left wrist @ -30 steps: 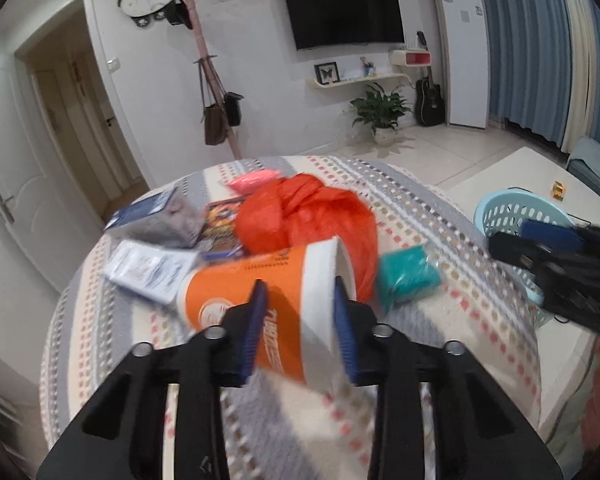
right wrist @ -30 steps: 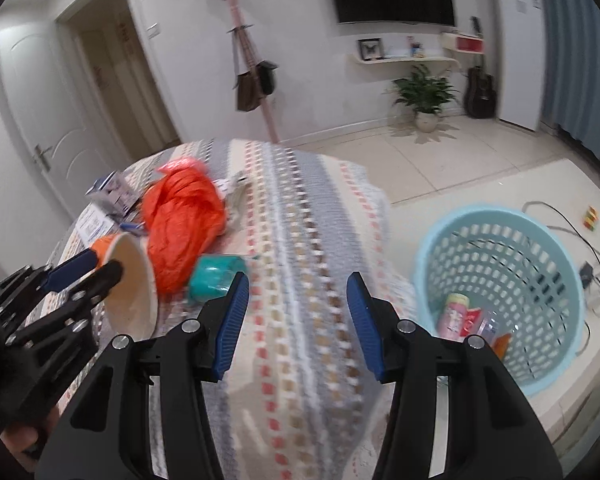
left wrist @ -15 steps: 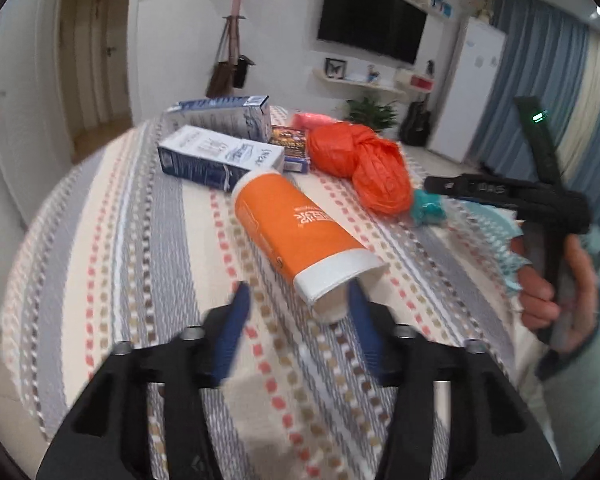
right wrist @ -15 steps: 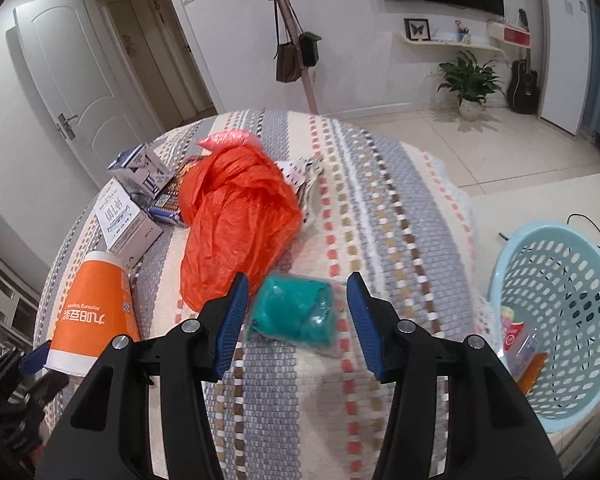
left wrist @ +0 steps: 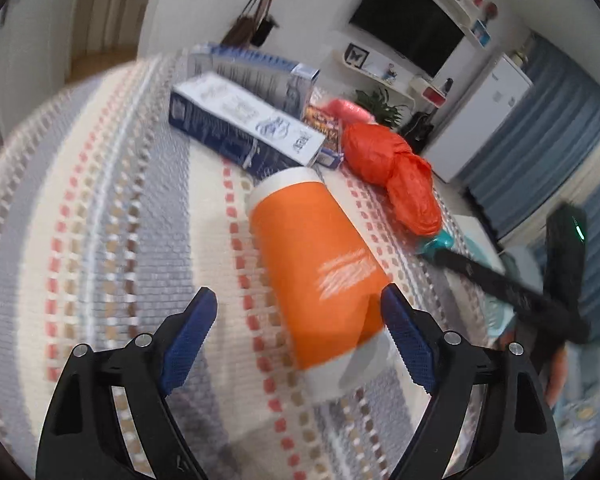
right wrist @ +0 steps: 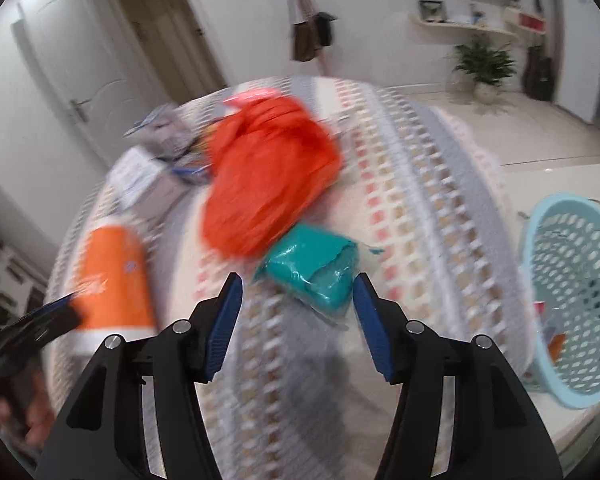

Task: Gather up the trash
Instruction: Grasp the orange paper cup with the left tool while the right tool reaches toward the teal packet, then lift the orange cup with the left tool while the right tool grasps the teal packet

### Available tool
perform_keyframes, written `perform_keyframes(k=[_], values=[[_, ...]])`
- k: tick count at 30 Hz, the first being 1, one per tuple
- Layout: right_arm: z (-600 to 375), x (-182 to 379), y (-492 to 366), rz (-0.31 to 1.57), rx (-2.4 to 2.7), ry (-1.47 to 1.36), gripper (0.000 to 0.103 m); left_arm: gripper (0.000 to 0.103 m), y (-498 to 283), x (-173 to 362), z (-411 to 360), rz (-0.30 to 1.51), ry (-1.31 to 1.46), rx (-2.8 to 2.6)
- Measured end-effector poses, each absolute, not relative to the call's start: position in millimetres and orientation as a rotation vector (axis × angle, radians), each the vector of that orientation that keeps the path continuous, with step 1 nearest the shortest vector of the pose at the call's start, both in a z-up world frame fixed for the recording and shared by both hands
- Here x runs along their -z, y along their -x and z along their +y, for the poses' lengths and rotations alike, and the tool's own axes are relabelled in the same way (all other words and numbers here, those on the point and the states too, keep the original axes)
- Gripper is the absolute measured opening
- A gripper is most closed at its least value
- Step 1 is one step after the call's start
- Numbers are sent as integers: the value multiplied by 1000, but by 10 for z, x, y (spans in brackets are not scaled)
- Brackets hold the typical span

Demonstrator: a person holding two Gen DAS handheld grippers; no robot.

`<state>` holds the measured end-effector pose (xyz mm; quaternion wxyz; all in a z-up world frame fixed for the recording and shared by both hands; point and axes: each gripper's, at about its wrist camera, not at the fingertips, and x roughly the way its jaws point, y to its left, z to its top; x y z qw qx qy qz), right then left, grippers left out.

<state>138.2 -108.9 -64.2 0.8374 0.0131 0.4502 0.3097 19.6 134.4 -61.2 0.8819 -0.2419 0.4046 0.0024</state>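
Note:
An orange paper cup (left wrist: 316,276) with a white rim lies on its side on the striped tablecloth (left wrist: 100,240). My left gripper (left wrist: 296,296) straddles its near end, jaws opening, the left pad well clear of it. A teal plastic packet (right wrist: 316,272) lies just beyond my right gripper (right wrist: 298,284), whose jaws are opening on either side of it without pressing. A crumpled orange plastic bag (right wrist: 268,172) rests behind the packet. The cup (right wrist: 114,276) also shows at the left of the right wrist view.
Two blue-and-white cartons (left wrist: 244,128) and a snack wrapper (left wrist: 324,124) lie at the far side of the table. A light blue basket (right wrist: 576,280) with some trash inside stands on the floor off the table's right edge. A hand holds the other gripper (left wrist: 500,280).
My left gripper has let go of the orange cup, which now lies on the cloth, and its jaws have spread wide. My right gripper has swung from the table's edge over to the teal packet.

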Motion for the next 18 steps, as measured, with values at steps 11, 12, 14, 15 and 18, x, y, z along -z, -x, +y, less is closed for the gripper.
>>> perform_keyframes(k=[11,12,14,15,18], values=[[-1027,433,-1105,846,-623,152,69,81,-525,669,1146,867,507,18],[-972,450,-1145,848,-619,172,69,80,-549,673,1128,869,503,16],[-929,494,-1216,844,-609,197,69,77,-606,672,1094,873,487,4],[-902,516,-1251,841,-603,208,69,76,-626,675,1074,875,480,4],[-848,611,-1370,862,-603,209,69,66,-693,671,999,878,479,15]])
